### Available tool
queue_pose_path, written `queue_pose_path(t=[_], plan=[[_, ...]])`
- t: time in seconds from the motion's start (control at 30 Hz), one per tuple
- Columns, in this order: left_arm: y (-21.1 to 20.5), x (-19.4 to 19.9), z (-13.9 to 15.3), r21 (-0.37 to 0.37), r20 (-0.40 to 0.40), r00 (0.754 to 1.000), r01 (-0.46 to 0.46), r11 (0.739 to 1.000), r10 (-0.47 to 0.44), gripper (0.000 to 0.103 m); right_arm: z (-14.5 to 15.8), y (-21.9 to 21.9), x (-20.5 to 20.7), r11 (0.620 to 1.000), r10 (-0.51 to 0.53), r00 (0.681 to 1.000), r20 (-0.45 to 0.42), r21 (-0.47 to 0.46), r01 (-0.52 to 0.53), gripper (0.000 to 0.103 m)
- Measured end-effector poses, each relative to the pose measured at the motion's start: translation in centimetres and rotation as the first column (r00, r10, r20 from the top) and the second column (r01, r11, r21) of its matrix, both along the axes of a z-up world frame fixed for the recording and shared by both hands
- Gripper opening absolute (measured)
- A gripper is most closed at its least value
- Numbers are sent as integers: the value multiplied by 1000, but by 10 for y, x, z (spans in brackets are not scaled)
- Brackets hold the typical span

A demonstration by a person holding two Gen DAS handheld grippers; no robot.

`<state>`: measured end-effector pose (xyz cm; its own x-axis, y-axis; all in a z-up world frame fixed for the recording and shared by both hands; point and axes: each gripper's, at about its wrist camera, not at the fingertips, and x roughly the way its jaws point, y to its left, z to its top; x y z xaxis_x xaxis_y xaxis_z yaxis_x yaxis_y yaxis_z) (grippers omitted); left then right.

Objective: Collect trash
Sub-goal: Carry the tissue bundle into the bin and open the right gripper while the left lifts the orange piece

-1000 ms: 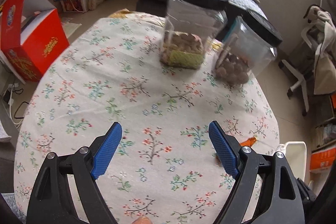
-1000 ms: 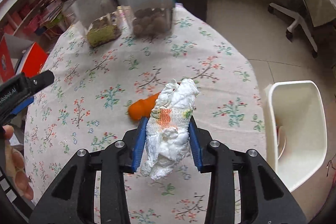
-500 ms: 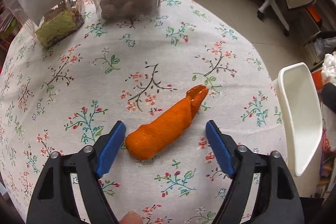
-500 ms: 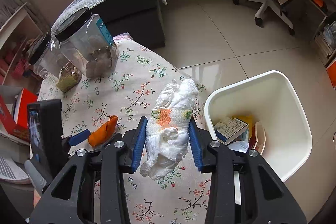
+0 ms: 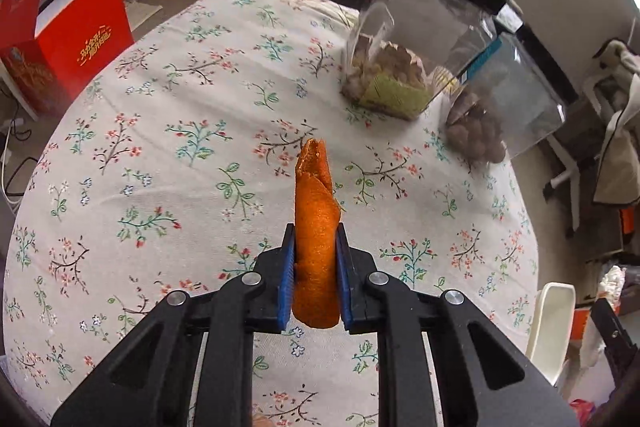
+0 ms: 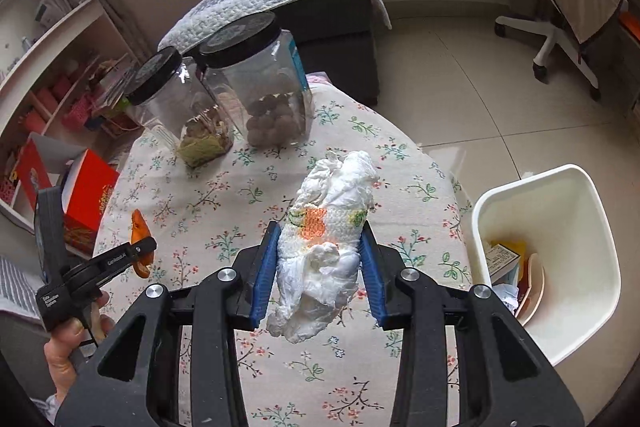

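Note:
An orange peel-like scrap [image 5: 314, 187] stands up between the blue pads of my left gripper [image 5: 315, 239], which is shut on it just above the floral tablecloth [image 5: 180, 147]. The right wrist view shows that same left gripper [image 6: 142, 255] holding the orange scrap [image 6: 138, 227] at the table's left edge. My right gripper [image 6: 320, 247] is shut on a crumpled white paper towel [image 6: 332, 195] with orange and green print, held over the table. A white trash bin [image 6: 560, 171] stands on the floor to the right, with paper scraps and a small box inside.
Two clear jars with black lids [image 6: 180, 115] [image 6: 272, 95] stand at the table's far side. A red box [image 5: 68, 39] sits beside the table on the left. The bin's rim [image 5: 550, 327] shows low on the right. A person's hand [image 6: 68, 347] holds the left gripper. An office chair [image 6: 560, 7] stands farther off.
The left gripper, open around the orange scrap half a second ago, has shut on it and swung back toward the jars. The right gripper has risen, still holding the paper towel.

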<state>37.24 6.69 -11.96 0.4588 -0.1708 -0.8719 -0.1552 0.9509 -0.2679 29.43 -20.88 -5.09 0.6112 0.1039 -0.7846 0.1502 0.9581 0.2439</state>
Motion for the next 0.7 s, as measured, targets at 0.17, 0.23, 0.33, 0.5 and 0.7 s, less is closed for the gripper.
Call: queue_pose_path(t=[0.17, 0.23, 0.33, 0.5, 0.7], plan=[[19, -33, 40, 25, 104, 993, -60, 998, 57, 18, 21, 28, -11, 997, 47, 994, 104, -64, -41, 37], [20, -46, 53, 74, 152, 986, -75, 994, 63, 18, 27, 35, -17, 996, 64, 989, 137, -75, -54, 37], [18, -63, 71, 159, 233, 971, -99, 982, 61, 18, 37, 45, -26, 994, 79, 980, 185, -94, -62, 37], [18, -87, 101, 213, 338, 938, -158, 964, 79, 19, 48, 52, -36, 989, 84, 963, 257, -138, -49, 37], [0, -105, 127, 235, 443, 894, -189, 954, 68, 19, 55, 54, -41, 982, 73, 942, 326, -190, -10, 37]])
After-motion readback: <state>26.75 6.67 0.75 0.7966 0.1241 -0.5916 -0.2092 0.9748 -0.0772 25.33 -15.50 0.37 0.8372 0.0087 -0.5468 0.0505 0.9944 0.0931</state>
